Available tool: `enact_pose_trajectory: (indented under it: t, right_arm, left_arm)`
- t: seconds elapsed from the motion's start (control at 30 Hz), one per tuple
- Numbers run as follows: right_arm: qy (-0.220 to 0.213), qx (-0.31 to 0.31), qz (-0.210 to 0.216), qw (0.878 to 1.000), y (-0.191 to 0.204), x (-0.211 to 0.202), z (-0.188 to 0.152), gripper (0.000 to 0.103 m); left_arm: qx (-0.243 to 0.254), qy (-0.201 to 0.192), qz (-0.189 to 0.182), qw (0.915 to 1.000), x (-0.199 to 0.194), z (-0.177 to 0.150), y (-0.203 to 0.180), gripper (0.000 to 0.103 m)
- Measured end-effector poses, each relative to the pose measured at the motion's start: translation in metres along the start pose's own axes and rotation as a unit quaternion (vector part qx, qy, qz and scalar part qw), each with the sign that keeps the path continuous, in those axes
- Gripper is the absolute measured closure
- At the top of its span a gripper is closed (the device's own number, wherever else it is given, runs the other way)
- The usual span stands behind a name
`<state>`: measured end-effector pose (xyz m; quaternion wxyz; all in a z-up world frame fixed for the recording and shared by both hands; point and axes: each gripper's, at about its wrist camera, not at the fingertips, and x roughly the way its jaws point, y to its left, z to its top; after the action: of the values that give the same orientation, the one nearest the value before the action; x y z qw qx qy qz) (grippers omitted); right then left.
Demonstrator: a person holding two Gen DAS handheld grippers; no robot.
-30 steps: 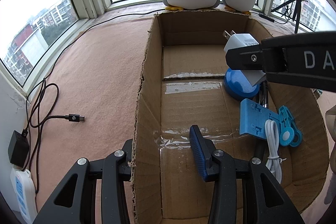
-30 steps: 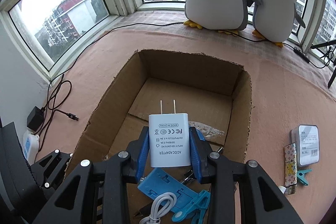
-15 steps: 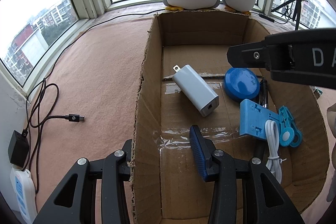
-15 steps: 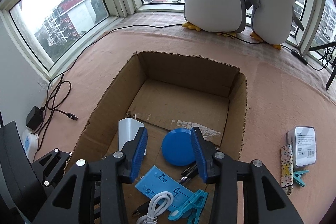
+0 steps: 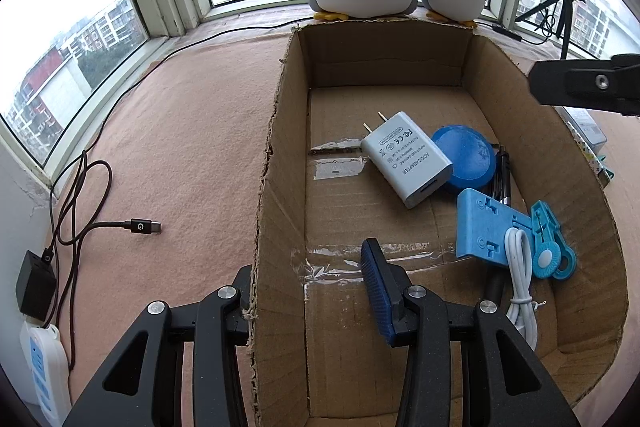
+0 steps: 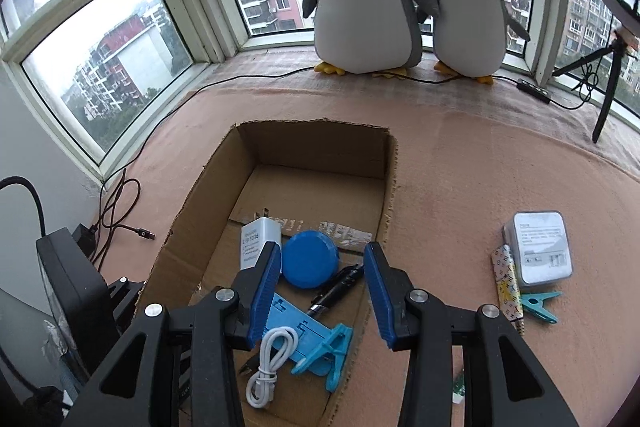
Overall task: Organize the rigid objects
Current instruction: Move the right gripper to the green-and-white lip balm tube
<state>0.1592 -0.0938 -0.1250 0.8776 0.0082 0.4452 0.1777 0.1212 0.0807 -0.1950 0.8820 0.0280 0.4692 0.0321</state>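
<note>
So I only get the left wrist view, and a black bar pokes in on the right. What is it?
Observer: The right gripper. Its blue pads stand apart with nothing between them, over the right side of the box.
Operator: Anything lying outside the box on that side?
Observer: Yes, on the mat: a tin, a patterned pack beside it and a teal clip.
Operator: And the dark stick by the blue disc?
Observer: A black pen, lying between the disc and the box's right wall.
</note>
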Motion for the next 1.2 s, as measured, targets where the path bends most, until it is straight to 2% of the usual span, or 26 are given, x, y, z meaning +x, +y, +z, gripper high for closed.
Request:
enact_pose_trajectory:
  t: [0.23, 0.5, 0.83, 1.2]
  right_arm:
    - [-0.014, 0.042, -0.012, 0.999, -0.037, -0.030, -0.017, 0.064]
    - [-0.009, 0.093, -0.036, 0.995, -0.078, -0.045, -0.043, 0.064]
    - [0.031, 0.140, -0.050, 0.988, -0.106, -0.025, -0.077, 0.064]
    - [0.057, 0.138, -0.063, 0.987, -0.102, 0.001, -0.080, 0.064]
  left_arm:
    - [0.001, 0.000, 0.000, 1.0000, 0.000, 0.000, 0.000, 0.058]
    - [0.001, 0.000, 0.000, 1.0000, 0.000, 0.000, 0.000, 0.058]
    - [0.001, -0.001, 0.001, 1.0000, 0.000, 0.000, 0.000, 0.058]
    - [0.000, -0.001, 0.001, 1.0000, 0.000, 0.000, 0.000, 0.058]
